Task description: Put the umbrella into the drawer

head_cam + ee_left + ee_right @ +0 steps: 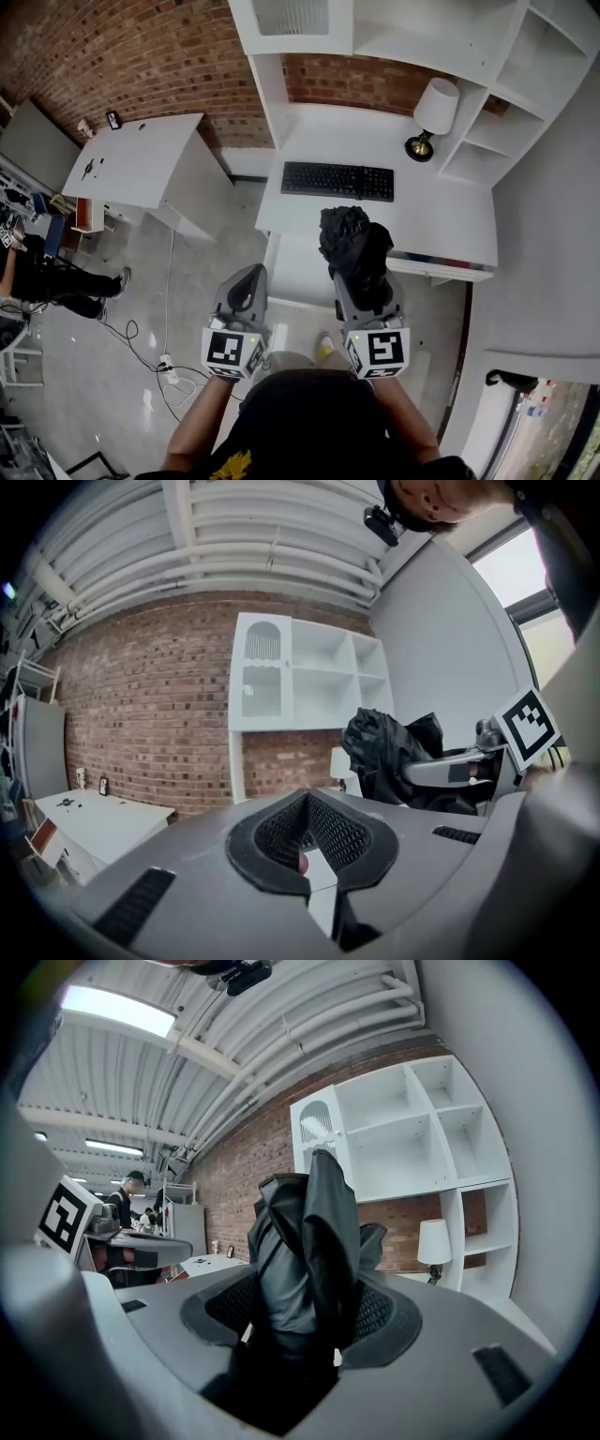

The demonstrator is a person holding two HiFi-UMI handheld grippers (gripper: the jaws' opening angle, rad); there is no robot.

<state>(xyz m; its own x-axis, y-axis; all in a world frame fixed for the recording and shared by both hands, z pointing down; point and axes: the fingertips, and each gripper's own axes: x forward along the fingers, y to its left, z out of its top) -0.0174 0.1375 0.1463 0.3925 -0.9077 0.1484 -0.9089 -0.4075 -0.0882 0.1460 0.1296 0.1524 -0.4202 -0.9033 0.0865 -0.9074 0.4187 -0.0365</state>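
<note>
Two grippers are held out side by side, roughly level, pointing toward the white desk [441, 220]. The right gripper [364, 274] is clenched on the folded black umbrella [352, 239], which bunches out past its jaws in the air at the desk's near edge. The left gripper [251, 277] has its jaws closed together, nothing between them. Farther off on the desk lie a keyboard [337, 180] and, far right, a lamp [433, 117].

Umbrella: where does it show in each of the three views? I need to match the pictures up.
Head view: the umbrella is at centre, a dark bundle just below the desk.
Left gripper view: right of centre.
Right gripper view: dead centre, upright in the foreground.
Shared landmark: the white table lamp on the desk, also seen at and.
</note>
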